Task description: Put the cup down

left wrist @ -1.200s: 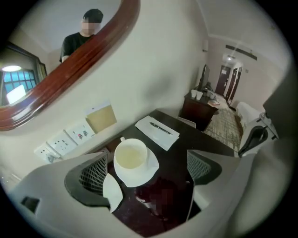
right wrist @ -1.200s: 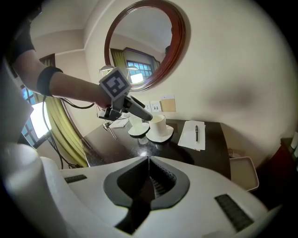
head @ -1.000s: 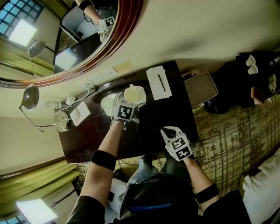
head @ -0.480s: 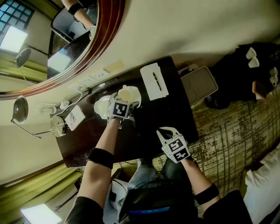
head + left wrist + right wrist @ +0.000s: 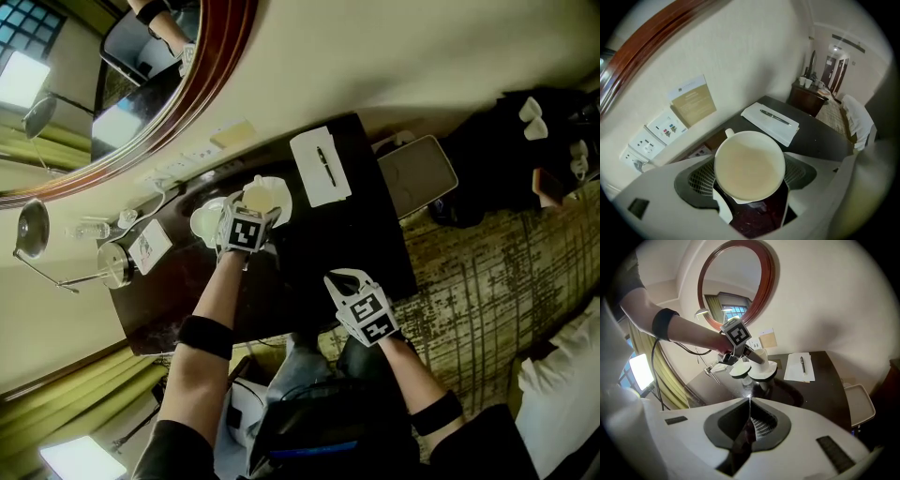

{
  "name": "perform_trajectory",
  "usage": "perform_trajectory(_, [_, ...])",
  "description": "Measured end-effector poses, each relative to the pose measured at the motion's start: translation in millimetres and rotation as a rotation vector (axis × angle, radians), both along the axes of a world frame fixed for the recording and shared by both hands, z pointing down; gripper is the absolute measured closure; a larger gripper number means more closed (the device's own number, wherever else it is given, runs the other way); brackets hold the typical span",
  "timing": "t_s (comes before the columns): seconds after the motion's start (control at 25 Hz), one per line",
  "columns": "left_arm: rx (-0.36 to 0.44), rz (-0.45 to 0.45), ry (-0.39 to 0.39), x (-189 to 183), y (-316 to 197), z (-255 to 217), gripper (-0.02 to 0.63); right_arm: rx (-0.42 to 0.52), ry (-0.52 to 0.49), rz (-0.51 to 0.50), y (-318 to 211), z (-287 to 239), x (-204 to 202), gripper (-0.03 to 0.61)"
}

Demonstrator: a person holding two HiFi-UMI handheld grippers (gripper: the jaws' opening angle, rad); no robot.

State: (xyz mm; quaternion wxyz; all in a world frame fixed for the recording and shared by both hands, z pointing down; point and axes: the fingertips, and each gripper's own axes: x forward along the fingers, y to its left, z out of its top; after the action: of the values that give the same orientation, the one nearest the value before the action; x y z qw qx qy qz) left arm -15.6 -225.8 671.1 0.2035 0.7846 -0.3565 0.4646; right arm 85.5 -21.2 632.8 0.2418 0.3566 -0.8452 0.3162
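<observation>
Over dark desk (image 5: 347, 244), left tongs (image 5: 253, 202) just closed on cup (image 5: 749, 164); right tongs (image 5: 749, 404) pressed together.

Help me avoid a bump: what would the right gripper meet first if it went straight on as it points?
Probably the dark glossy tabletop, short of the white saucer beneath the white cup; depth is unclear.

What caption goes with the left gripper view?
Left gripper, jaws just closing, grips the cup; notepad and pen behind.

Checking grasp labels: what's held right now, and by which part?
The left tongs, jaws just closing, pinch the white cup by opposite sides of its wall; right tongs shut, empty.
</observation>
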Motion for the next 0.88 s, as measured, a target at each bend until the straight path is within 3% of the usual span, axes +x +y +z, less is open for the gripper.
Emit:
perform_trajectory(0.2, [0.021,0.099,0.04,27,19,-20,0.198,0.004,0.004,-0.002,6,-3,-1,0.552])
perform_trajectory(0.36, [0.032,0.261,0.069,58,49,-32,0.198,0.006,0.006,-0.001,13,-5,-3,0.552])
perform_trajectory(0.64, [0.019,0.502,0.072,99,109,-20,0.198,-0.013,0.01,0.002,31,-2,-2,0.552])
perform_trajectory(0.88, [-0.023,0.617,0.061,115,145,0,0.198,-0.025,0.016,-0.005,45,1,0,0.552])
